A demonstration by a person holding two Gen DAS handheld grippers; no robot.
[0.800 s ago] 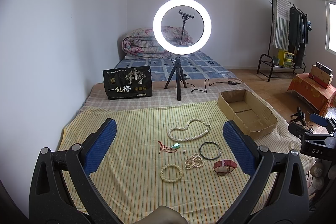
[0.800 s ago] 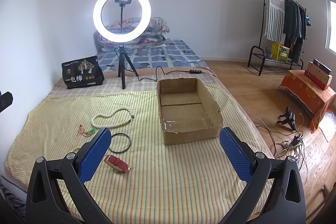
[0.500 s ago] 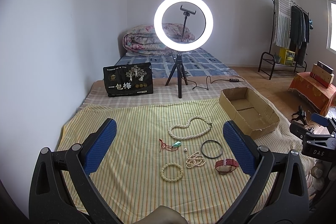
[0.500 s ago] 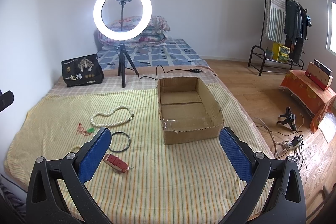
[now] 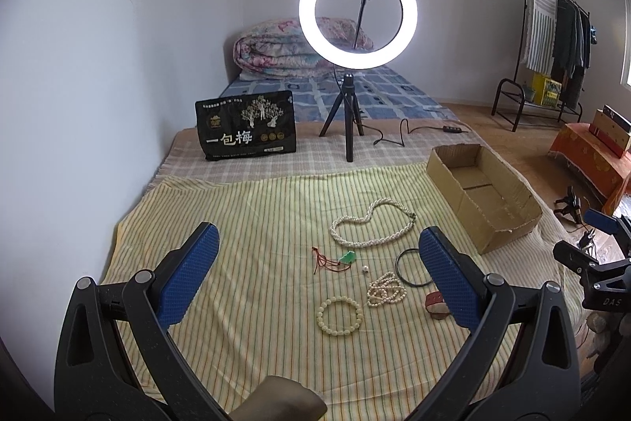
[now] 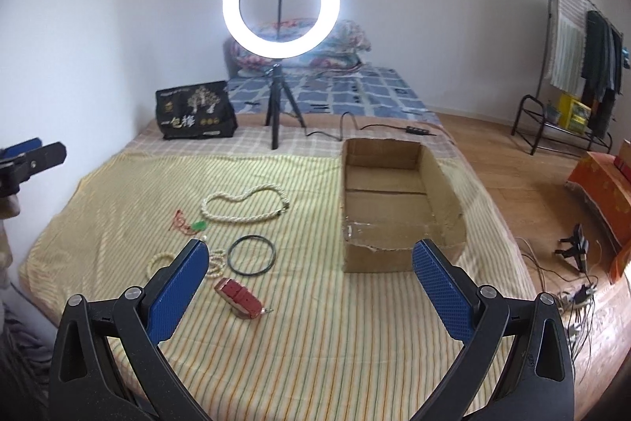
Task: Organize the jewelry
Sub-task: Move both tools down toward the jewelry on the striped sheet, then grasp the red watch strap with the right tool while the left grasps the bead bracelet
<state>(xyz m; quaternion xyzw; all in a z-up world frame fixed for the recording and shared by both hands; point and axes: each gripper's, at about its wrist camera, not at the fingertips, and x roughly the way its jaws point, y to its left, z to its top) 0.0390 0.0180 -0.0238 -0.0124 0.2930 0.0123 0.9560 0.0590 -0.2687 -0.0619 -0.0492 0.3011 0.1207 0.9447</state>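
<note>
Both claws hang wide apart, holding nothing; the left gripper faces the bead bracelet and small pearl strand; the right gripper has the red watch just left of centre, the cardboard box ahead; loose strands could snag or slip free.

Striped woven cloth on the bed; rough matt cardboard box, torn at the rim; glossy pearl necklace; textured blue pads on matt black plastic hand-held gripper.

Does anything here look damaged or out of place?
Yes. The brown cardboard box has a ragged, torn front edge, and nothing shows inside it. The jewelry lies loose on the striped yellow cloth, such as the white pearl necklace.
</note>
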